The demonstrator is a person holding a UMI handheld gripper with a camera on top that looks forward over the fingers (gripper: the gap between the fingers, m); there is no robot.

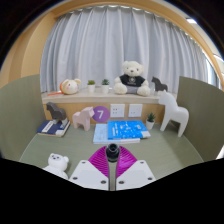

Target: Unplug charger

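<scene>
My gripper [112, 153] is low over the green desk [160, 150]. Its magenta pads [99, 160] close in a V on a small dark round charger [112, 150] at the fingertips, and both fingers press on it. White wall sockets [118, 110] sit on the back panel below the shelf, well beyond the fingers. No cable is visible.
A blue book [124, 130] lies just beyond the fingers. A white horse [175, 113] stands to the right. A brown horse [83, 118] and a purple disc marked 7 [100, 114] stand to the left. A teddy bear [131, 78] sits on the shelf. A white object [57, 163] lies near the left finger.
</scene>
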